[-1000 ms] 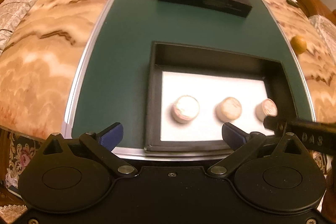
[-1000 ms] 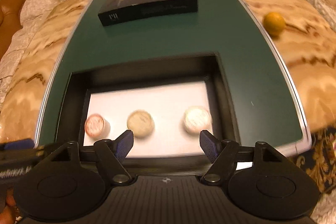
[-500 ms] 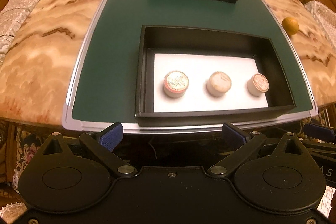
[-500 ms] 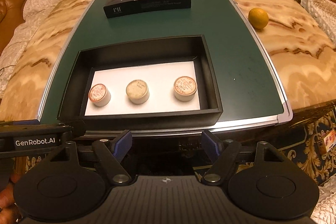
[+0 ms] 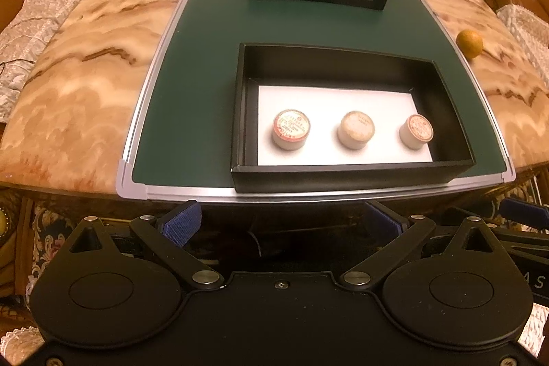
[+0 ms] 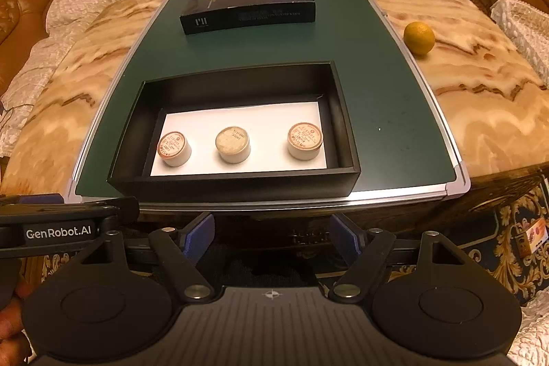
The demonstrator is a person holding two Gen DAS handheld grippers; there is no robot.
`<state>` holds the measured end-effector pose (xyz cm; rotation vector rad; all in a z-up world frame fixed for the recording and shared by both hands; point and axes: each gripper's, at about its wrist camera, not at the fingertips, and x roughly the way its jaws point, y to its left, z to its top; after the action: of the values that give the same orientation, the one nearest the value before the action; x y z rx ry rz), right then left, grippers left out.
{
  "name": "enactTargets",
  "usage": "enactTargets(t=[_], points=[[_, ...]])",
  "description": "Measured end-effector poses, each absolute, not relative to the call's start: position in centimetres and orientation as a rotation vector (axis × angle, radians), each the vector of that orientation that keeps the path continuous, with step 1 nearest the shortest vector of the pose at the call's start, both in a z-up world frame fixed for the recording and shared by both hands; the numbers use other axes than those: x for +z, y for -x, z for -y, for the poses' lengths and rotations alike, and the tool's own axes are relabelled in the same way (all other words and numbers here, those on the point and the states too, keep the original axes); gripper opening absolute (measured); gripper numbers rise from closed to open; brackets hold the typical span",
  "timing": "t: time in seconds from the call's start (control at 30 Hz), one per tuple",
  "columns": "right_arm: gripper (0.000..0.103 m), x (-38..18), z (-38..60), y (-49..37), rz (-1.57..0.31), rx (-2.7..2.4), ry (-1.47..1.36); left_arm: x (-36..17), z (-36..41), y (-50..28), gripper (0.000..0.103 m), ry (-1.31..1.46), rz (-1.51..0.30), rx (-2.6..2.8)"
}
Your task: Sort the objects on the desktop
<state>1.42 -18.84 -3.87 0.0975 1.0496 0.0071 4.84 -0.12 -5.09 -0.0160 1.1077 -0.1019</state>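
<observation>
Grippers both sat off the near table edge with jaws apart and nothing held: left gripper (image 5: 279, 223), right gripper (image 6: 272, 234). We saw the three small round paper-capped jars (image 6: 232, 144) standing in a row on the white liner of the open black rectangular tray (image 6: 343, 122), row running left-right across both claws, straight ahead and slightly up-table. We judged the left-end jar (image 5: 291, 128) nearest our left claw and the right-end jar (image 6: 304, 140) nearest the right; the long dark closed box (image 6: 248, 4) lay farther back on the green mat (image 6: 384, 84).
</observation>
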Motion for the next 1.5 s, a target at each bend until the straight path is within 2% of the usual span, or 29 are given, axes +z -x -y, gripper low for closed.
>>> enactTargets(t=[0.47,0.63,1.5], points=[[0.078,-4.0,18.2,-1.5,-1.056,0.006,-0.064,-5.6,-0.1,-4.9,0.102,-0.002,-1.133,-0.096],[0.082,-4.3,18.0,-1.9,-1.062,0.001,-0.051,-6.0,-0.3,-5.4,0.102,0.003,-1.149,-0.093],[0.083,-6.5,18.1,-5.2,-1.119,-0.013,-0.022,-8.1,-0.2,-8.9,0.102,-0.008,-1.205,-0.098]])
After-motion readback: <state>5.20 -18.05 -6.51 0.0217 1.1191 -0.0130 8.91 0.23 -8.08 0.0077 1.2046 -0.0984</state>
